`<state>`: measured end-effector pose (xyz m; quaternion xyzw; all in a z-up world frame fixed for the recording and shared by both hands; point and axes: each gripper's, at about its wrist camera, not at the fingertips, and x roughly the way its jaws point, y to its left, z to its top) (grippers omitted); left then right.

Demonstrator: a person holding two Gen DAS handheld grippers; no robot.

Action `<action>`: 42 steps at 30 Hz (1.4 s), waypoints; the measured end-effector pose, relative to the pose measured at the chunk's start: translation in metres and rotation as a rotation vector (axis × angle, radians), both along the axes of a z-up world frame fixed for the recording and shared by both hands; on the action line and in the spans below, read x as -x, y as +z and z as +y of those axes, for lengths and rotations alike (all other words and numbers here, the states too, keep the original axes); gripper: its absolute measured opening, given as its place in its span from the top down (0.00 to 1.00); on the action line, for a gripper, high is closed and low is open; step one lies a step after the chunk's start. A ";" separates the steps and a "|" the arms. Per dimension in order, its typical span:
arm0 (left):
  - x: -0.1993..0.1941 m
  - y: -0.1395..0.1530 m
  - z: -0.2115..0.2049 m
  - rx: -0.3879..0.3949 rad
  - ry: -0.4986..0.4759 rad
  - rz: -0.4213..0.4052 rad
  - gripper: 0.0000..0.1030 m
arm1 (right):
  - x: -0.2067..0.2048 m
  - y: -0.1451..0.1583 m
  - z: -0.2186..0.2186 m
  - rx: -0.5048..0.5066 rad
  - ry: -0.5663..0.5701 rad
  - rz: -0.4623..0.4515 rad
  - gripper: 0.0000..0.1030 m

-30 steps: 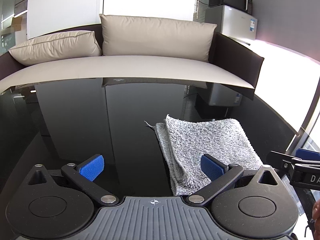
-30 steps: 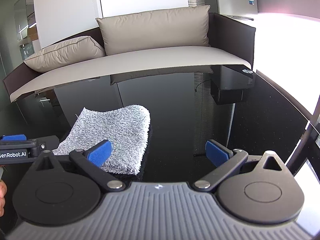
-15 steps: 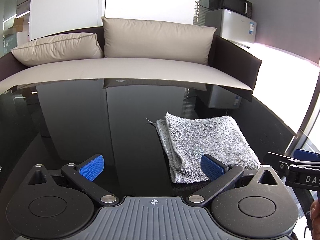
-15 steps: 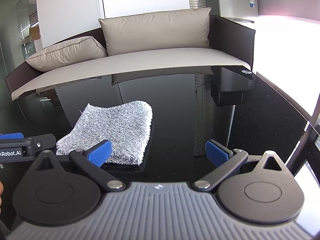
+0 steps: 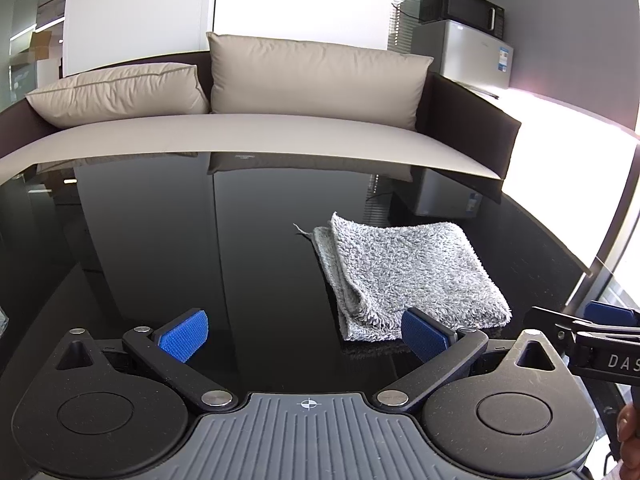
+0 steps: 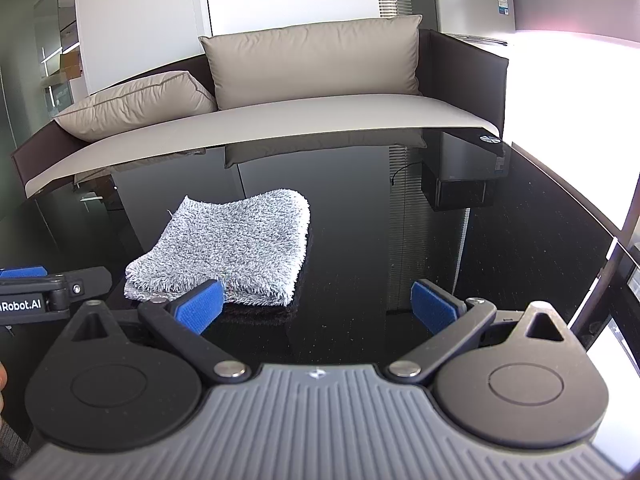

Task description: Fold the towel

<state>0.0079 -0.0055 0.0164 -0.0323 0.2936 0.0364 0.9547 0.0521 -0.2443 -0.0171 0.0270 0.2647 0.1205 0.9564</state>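
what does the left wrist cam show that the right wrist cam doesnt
Only the left wrist view shows the towel's layered open edges, a loose thread and the whole microwave.

Only the right wrist view shows the towel's rounded fold.

Both show the folded grey towel lying free on the black table, the sofa, and the left gripper and right gripper open.

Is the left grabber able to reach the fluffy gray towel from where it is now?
Probably yes. The left gripper is open and holds nothing, and the folded towel lies on the black table just ahead of its right finger. Nothing sits between them, so a small move to its right should do.
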 end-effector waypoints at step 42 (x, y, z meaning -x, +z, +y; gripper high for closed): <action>0.023 -0.004 -0.007 -0.020 -0.008 0.015 0.01 | 0.026 -0.006 -0.001 0.016 0.007 0.023 0.01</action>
